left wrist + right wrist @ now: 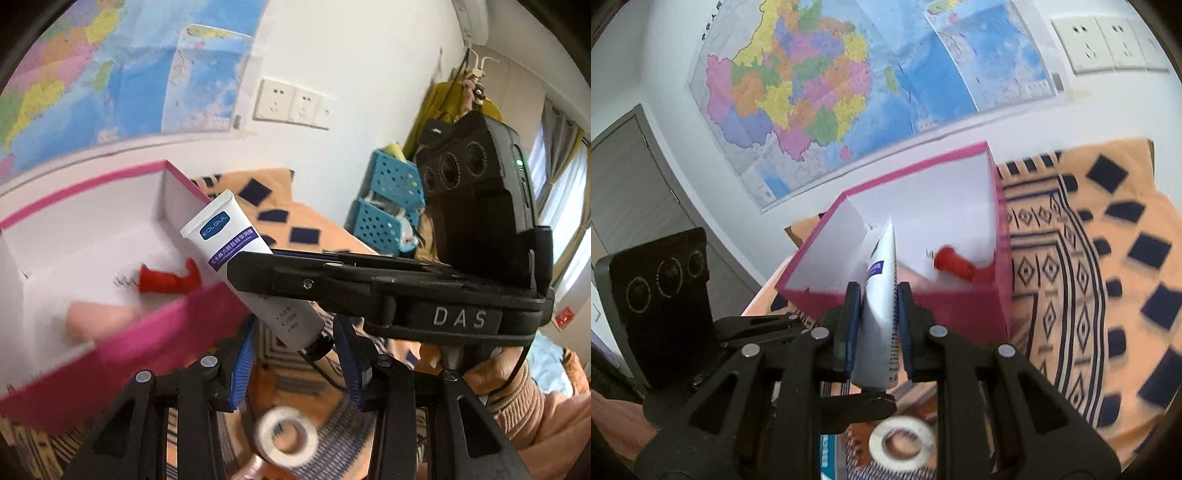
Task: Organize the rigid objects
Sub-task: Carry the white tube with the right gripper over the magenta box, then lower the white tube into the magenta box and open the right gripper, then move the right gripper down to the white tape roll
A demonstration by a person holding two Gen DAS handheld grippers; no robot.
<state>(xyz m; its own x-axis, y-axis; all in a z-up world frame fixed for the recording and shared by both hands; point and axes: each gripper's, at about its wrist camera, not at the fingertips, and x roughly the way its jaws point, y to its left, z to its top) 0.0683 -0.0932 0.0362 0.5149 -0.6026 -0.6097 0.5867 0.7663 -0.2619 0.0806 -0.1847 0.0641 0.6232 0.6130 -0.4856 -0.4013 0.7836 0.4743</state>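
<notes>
The white tube (881, 295) sits pinched between your right gripper (877, 325) pads, crimped end pointing up and forward toward the pink box (897, 306), cap end down near the gripper's body. From the left wrist view the same tube (236, 254) slants in mid-air just beside the box's near right corner, clamped by your right gripper (295, 273) crossing the frame. Your left gripper (295, 369) has its blue-padded jaws parted with nothing pressed between them. Inside the pink box (140, 339) lies a red corkscrew-like piece (166, 282) on the white floor, with a blurred pale pink item (99, 317) near the front wall. A roll of white tape (288, 439) rests on the orange patterned cloth (1108, 295) below both grippers.
</notes>
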